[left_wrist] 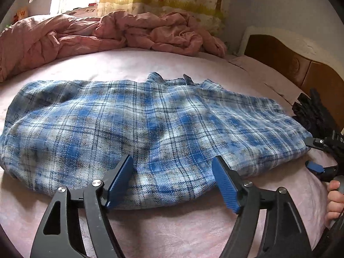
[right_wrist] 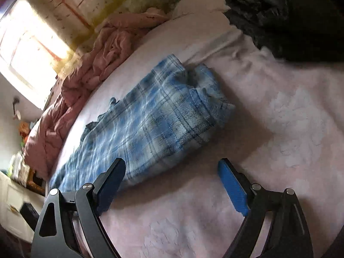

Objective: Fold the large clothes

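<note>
The shirt point(left_wrist: 137, 129), a blue plaid flannel, lies folded into a long band across the pink sheet point(left_wrist: 172, 232), running from 9 o'clock to 3 o'clock in the left wrist view, with its collar bumps on the far edge near 12. It looks soft, limp and light, thick enough to hold a crease but sure to sag and slide on itself if lifted by one point. Its left end, at 9 o'clock, is rounded and puffed, so layers there may be loose; a pinch should take every layer at the corner, not just the top one.

The left gripper point(left_wrist: 173, 180) hangs over the near hem at 6 o'clock, its blue pads spread apart with cloth showing between them but nothing clamped. The pads look ribbed, which should bite well on flannel.

Further right, at 3 o'clock, the right gripper point(left_wrist: 311, 152) sits just beside the shirt's right end, also spread wide and holding nothing; a hand point(left_wrist: 334, 200) grips its handle. In the right wrist view its own pads point(right_wrist: 232, 187) frame bare sheet, the shirt at 10 o'clock.

To my eye the best holds are the two end corners on the near edge, taken together so the band stays flat when carried over. A pink quilt point(left_wrist: 64, 36) lies bunched at 11 o'clock, well apart.
</note>
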`<act>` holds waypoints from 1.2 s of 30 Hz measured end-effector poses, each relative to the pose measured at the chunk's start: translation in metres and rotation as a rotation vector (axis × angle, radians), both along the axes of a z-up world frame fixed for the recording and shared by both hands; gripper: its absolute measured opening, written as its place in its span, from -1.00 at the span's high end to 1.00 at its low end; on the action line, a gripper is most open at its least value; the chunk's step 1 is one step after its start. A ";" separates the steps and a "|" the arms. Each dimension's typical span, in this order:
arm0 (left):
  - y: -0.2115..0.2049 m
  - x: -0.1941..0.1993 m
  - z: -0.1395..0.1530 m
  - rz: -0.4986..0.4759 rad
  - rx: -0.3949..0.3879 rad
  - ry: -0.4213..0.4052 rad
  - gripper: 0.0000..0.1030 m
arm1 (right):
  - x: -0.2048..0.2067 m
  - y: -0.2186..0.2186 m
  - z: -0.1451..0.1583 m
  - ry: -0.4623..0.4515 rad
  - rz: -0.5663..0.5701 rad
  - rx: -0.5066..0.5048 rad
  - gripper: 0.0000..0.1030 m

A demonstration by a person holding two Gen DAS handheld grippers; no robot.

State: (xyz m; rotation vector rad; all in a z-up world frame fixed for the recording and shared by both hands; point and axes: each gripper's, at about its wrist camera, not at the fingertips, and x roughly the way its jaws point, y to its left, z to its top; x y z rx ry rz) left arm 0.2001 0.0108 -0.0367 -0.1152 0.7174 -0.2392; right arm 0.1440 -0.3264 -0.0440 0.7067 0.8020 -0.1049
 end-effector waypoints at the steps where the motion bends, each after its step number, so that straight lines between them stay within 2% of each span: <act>1: 0.001 0.000 0.000 -0.002 -0.007 -0.001 -0.47 | 0.000 -0.001 -0.003 0.001 -0.037 0.029 -0.73; 3: 0.003 -0.002 0.002 -0.013 -0.023 -0.008 -0.61 | 0.001 -0.001 -0.003 -0.006 -0.082 0.048 -0.73; 7: 0.004 -0.004 0.008 0.000 -0.019 -0.031 -0.74 | 0.015 0.000 -0.004 0.003 -0.109 0.047 -0.74; 8: 0.002 -0.002 0.008 -0.002 -0.010 -0.026 -0.76 | 0.019 0.001 -0.004 -0.002 -0.117 0.024 -0.70; 10: 0.001 0.000 0.008 0.003 0.003 -0.015 -0.76 | 0.027 0.007 -0.004 0.002 -0.137 -0.057 -0.44; 12: 0.001 -0.002 0.010 0.000 -0.001 -0.030 -0.76 | 0.038 0.012 -0.006 0.024 -0.113 -0.152 -0.36; 14: 0.001 -0.003 0.012 0.000 0.008 -0.037 -0.76 | 0.043 0.020 -0.004 0.036 -0.113 -0.227 -0.15; 16: 0.002 -0.004 0.013 -0.001 0.009 -0.041 -0.76 | 0.040 0.022 -0.001 0.011 -0.105 -0.236 0.58; 18: 0.006 -0.001 0.011 -0.001 -0.013 -0.020 -0.76 | 0.038 0.020 0.002 -0.019 -0.114 -0.227 0.81; 21: 0.015 0.001 0.011 0.029 -0.028 -0.002 -0.76 | 0.030 0.016 0.010 -0.087 -0.157 -0.245 0.87; 24: 0.028 -0.007 0.022 0.052 -0.032 -0.044 -0.76 | 0.032 0.012 0.016 -0.081 -0.116 -0.276 0.89; 26: 0.041 -0.013 0.033 0.074 -0.026 -0.079 -0.76 | 0.028 0.008 0.027 -0.111 -0.087 -0.313 0.90; 31: 0.076 -0.029 0.061 0.135 -0.053 -0.147 -0.76 | 0.013 -0.001 0.071 -0.163 -0.068 -0.475 0.90; 33: 0.090 -0.032 0.066 0.185 -0.088 -0.158 -0.76 | 0.006 -0.015 0.091 -0.169 -0.082 -0.513 0.90; 36: 0.098 -0.021 0.057 0.219 -0.118 -0.092 -0.76 | 0.002 -0.052 0.124 -0.145 -0.159 -0.490 0.89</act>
